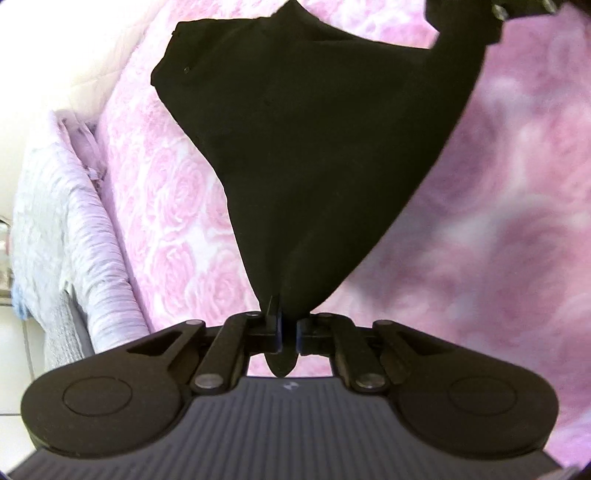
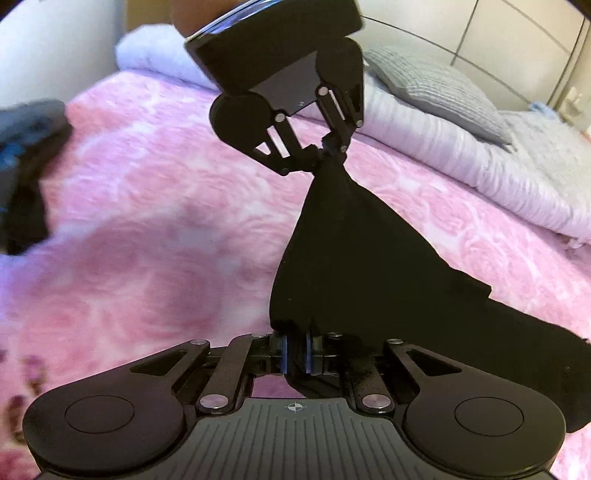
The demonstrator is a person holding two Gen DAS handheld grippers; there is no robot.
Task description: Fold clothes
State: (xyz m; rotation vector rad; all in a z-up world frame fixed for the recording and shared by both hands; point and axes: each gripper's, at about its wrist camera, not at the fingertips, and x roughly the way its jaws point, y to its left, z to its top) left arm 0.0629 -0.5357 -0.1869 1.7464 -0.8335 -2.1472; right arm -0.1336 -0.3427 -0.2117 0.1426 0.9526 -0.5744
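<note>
A black garment (image 1: 314, 147) hangs stretched between both grippers above a pink rose-patterned bedspread (image 1: 166, 192). My left gripper (image 1: 286, 332) is shut on one bunched corner of it. My right gripper (image 2: 295, 350) is shut on another corner of the black garment (image 2: 351, 251). In the right wrist view the left gripper (image 2: 327, 147) faces me from above, clamping the far end. In the left wrist view the right gripper (image 1: 491, 14) shows at the top right edge, pinching the cloth. The garment's lower part sags toward the bed on the right.
A lilac ribbed blanket (image 2: 480, 155) and a grey pillow (image 2: 436, 92) lie along the bed's edge. A dark pile of clothing (image 2: 26, 155) sits on the bedspread at the left. A pale wall and cupboard doors stand behind.
</note>
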